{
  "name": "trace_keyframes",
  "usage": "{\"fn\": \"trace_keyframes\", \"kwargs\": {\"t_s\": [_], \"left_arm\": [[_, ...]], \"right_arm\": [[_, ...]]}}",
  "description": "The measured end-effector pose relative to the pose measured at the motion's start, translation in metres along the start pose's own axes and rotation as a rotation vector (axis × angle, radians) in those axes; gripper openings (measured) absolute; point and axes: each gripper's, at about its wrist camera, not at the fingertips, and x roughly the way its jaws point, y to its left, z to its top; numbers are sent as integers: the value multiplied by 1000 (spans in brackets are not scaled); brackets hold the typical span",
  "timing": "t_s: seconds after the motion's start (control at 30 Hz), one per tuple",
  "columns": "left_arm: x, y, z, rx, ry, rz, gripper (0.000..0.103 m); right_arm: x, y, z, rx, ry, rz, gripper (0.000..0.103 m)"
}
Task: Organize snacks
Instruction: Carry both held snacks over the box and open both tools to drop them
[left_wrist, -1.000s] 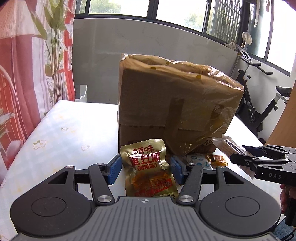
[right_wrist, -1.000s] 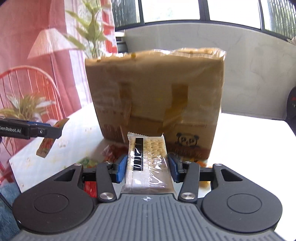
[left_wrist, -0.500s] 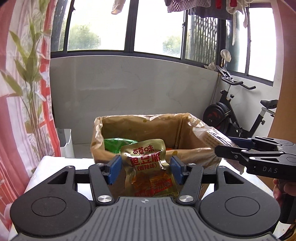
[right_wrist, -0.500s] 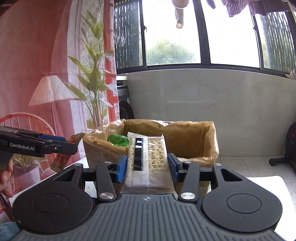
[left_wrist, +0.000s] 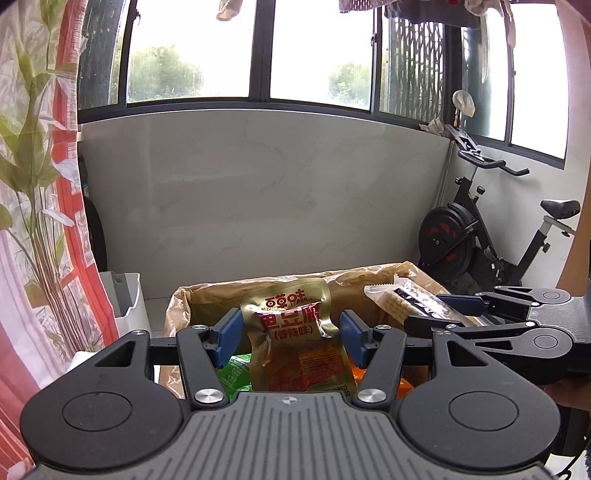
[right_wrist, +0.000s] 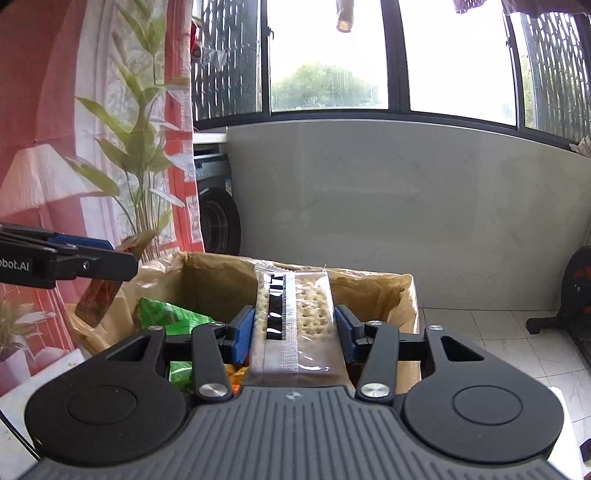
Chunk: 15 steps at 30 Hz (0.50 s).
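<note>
Box (right_wrist: 369, 284) rim below; left jaws pinch pouch (left_wrist: 291, 332), right jaws pinch crackers (right_wrist: 295, 317).

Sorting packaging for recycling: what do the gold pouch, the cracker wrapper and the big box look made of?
Gold pouch: glossy metallic foil-like film, creased and reflective. Cracker wrapper: clear thin plastic, crackers visible through it, crimped seam. Box: brown cardboard, apparently under shiny, wrinkled plastic film.
</note>
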Motion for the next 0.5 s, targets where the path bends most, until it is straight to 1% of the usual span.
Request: {"fn": "trace_keyframes", "kwargs": {"t_s": [0.07, 0.17, 0.2, 0.23, 0.27, 0.3, 0.4, 0.5], "left_arm": [[14, -1, 1, -8, 23, 12, 62], [27, -3, 2, -7, 45, 36, 62], [30, -3, 2, -9, 55, 39, 64], [33, -2, 3, -16, 68, 39, 67], [35, -1, 3, -25, 73, 40, 73], [34, 0, 3, -34, 72, 44, 76], [30, 1, 5, -43, 69, 56, 77], [18, -1, 5, -34, 59, 59, 78]], "right_arm": [[11, -5, 1, 1, 37, 11, 49], [19, -14, -1, 35, 77, 33, 50], [21, -17, -1, 45, 85, 47, 50], [21, -19, -1, 47, 86, 55, 50], [21, -20, 0, 43, 85, 57, 54], [20, -22, 1, 38, 83, 54, 60], [10, -26, 1, 37, 66, 53, 61], [-8, -29, -2, 50, 48, 51, 61]]}}
